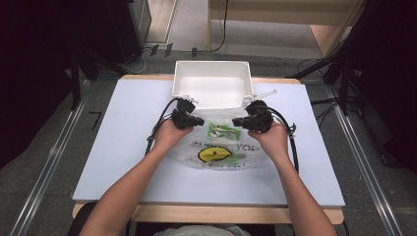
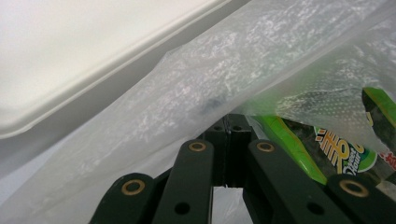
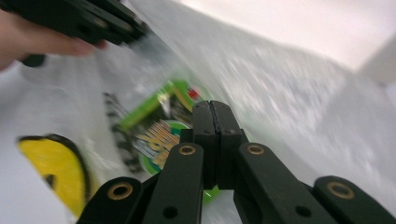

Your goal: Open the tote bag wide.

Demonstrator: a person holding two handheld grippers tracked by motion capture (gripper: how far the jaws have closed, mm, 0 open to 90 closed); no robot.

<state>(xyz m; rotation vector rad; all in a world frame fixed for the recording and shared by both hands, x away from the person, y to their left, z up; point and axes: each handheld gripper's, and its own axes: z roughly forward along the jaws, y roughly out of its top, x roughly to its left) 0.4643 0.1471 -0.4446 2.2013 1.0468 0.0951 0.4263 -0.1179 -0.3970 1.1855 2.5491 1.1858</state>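
Here's the clear plastic bag (image 1: 219, 147) lying flat on the pale surface (image 1: 123, 147), just on the person's side of the white bin (image 1: 212, 83), and it's the landmark for everything else. At the bag's left upper corner sits the left tool (image 1: 196, 120), jaws pressed tight together, and the left gripper view shows the crinkled film (image 2: 196, 88) draped right over the jaw tips, so it looks pinched there, though the pinch itself is hidden under the fold. My read: that corner is being held to keep the bag's mouth up and open toward the bin. The film is thin, cloudy, pebbled with fine creases, soft enough to sag wherever nothing holds it. Inside the bag, near its top edge and between the two tools, lies a green snack packet (image 1: 222, 130), glossy, flat, rectangular, with bright print on it. Lower on the bag is a printed yellow smiley face (image 1: 215, 155) with dark lettering beside it. At the bag's right upper corner, the right tool (image 1: 236, 121) is also clamped shut; its own view is blurred, so whether film sits between the jaws I can't tell. The bin beyond is rigid, smooth, matte plastic with a rolled rim.
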